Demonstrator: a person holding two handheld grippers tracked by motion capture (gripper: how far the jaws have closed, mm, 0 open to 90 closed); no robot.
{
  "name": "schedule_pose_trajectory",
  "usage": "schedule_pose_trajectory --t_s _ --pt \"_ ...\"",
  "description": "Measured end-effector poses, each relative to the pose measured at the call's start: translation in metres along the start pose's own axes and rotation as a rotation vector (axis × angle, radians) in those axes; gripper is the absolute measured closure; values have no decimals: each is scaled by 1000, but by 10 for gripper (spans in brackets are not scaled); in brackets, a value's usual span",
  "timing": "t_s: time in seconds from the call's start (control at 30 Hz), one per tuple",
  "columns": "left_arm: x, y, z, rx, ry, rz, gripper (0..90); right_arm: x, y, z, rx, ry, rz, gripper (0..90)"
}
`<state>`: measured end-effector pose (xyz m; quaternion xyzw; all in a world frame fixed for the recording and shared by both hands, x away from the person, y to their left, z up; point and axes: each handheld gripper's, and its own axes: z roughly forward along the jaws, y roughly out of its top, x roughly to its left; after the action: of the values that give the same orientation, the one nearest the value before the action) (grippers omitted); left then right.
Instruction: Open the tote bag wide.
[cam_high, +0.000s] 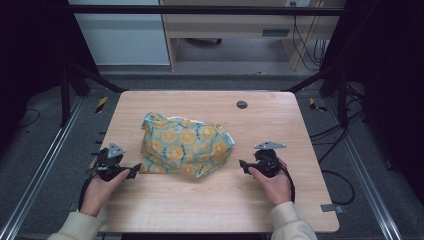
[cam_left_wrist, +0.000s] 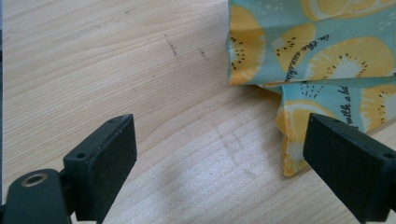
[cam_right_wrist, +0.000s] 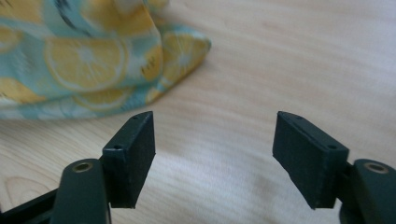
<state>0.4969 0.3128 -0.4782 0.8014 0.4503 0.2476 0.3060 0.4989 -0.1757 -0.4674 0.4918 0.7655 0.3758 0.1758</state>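
Between the two grippers, on the wooden table (cam_high: 210, 200), a crumpled lemon-print cloth (cam_high: 185, 144). Just right of the left gripper (cam_high: 136, 170), the cloth's near edge; jaws spread wide, nothing between them. Left of the right gripper (cam_high: 242, 164), the cloth's other end, near but apart; jaws parted, empty.

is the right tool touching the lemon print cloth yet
Apart. In the right gripper view, the right tool has open jaws over bare wood, with the cloth lying beyond the tips, a strip of table between them.
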Motion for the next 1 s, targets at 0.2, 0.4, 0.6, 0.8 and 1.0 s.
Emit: schedule_pose_trajectory --t_s 0.2,0.4,0.6,0.8,1.0 --pt "-1 -1 0 11 -4 10 98 12 30 -18 -59 32 -51 367" --pt "-2 -1 1 19 -4 13 102 33 67 -22 -80 88 -115 412" --pt "-2 -1 1 25 -4 17 105 51 103 -5 -77 178 -97 439" --pt "-1 0 1 25 -8 16 108 64 116 16 -10 234 -103 653" --pt "-2 1 1 26 -5 22 116 76 126 13 -27 239 -155 892"
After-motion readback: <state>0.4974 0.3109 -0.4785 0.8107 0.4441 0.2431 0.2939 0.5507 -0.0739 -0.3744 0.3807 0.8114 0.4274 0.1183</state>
